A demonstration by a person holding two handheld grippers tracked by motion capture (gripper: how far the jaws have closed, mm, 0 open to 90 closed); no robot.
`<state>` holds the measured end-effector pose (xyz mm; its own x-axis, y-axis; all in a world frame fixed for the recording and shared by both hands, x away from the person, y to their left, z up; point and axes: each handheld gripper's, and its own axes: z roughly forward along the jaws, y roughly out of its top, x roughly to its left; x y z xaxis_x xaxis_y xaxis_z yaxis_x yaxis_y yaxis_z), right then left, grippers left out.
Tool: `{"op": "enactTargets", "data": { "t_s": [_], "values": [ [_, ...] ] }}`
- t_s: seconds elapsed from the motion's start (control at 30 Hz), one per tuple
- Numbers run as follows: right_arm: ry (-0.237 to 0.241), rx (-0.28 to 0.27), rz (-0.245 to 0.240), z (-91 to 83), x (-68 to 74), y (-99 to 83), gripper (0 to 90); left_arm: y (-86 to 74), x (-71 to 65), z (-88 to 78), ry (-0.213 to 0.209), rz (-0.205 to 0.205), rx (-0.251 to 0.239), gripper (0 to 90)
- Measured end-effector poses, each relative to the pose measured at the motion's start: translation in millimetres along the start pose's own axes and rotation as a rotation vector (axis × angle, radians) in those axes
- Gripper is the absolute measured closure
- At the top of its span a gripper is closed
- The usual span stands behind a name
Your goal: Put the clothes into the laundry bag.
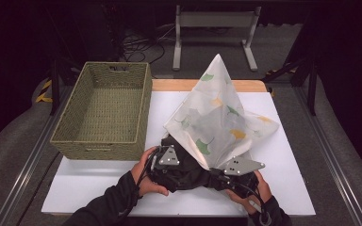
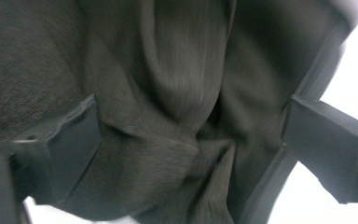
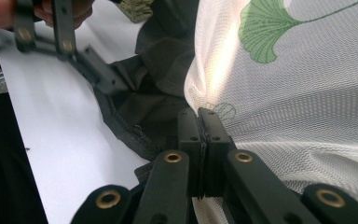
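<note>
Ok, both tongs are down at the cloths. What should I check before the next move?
1. Left tongs open: ok, the jaws stand wide.
2. Dark cloth inside the left tongs: ok, its folds lie between the jaws, not pinched.
3. Right tongs shut: ok, the jaws are together.
4. Right tongs gripping cloth: cannot tell; the tips meet at the edge of the white cloth.
5. White cloth off the dark cloth: not ok, it lies draped over it and peaks up.
6. Basket ready: ok, it is empty and sits left of the cloths.
</note>
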<state>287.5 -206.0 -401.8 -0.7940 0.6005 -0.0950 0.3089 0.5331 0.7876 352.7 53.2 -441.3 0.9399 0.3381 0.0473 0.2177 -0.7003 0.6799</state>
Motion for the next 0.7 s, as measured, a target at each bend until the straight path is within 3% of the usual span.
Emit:
{"op": "enactTargets", "data": {
  "t_s": [0.13, 0.2, 0.3, 0.33, 0.37, 0.43, 0.57, 0.63, 0.67, 0.7],
  "values": [
    [-0.015, 0.014, -0.021, 4.5, 2.9, 1.0, 89.4, -1.0, -2.0, 19.0, 0.089, 0.014, 0.081, 5.9],
    [-0.03, 0.022, -0.037, 6.9, 4.2, 0.7, 89.3, -1.5, 3.7, 21.1, 0.082, -0.026, 0.055, 7.6],
    [-0.043, 0.037, -0.056, 10.9, 4.5, -0.2, 89.3, -1.4, 6.1, 21.1, 0.095, -0.039, 0.042, 21.2],
    [-0.043, 0.04, -0.058, 12.9, 4.5, -0.5, 89.2, -1.1, 7.2, 20.6, 0.096, -0.033, 0.034, 21.2],
    [-0.043, 0.041, -0.057, 13.8, 4.3, -0.5, 89.2, -1.4, 8.0, 19.9, 0.096, -0.033, 0.022, 27.0],
    [-0.039, 0.037, -0.05, 14.4, 3.8, 0.3, 89.3, -2.4, 10.0, 17.8, 0.14, -0.024, 0.01, 47.7],
    [-0.038, 0.035, -0.048, 16.8, 3.4, 2.7, 89.2, -5.2, 16.1, 15.0, 0.137, -0.021, -0.018, 70.2],
    [-0.037, 0.032, -0.048, 18.7, 2.9, 4.2, 89.3, -5.3, 15.7, 13.6, 0.129, -0.024, -0.035, 76.0],
    [-0.037, 0.026, -0.049, 19.2, 2.5, 5.7, 89.3, -5.6, 16.0, 12.3, 0.111, -0.054, -0.072, 77.6],
    [-0.031, 0.011, -0.043, 19.6, 2.0, 8.6, 89.3, -5.2, 16.6, 10.1, 0.081, -0.058, -0.096, 78.4]
  ]
}}
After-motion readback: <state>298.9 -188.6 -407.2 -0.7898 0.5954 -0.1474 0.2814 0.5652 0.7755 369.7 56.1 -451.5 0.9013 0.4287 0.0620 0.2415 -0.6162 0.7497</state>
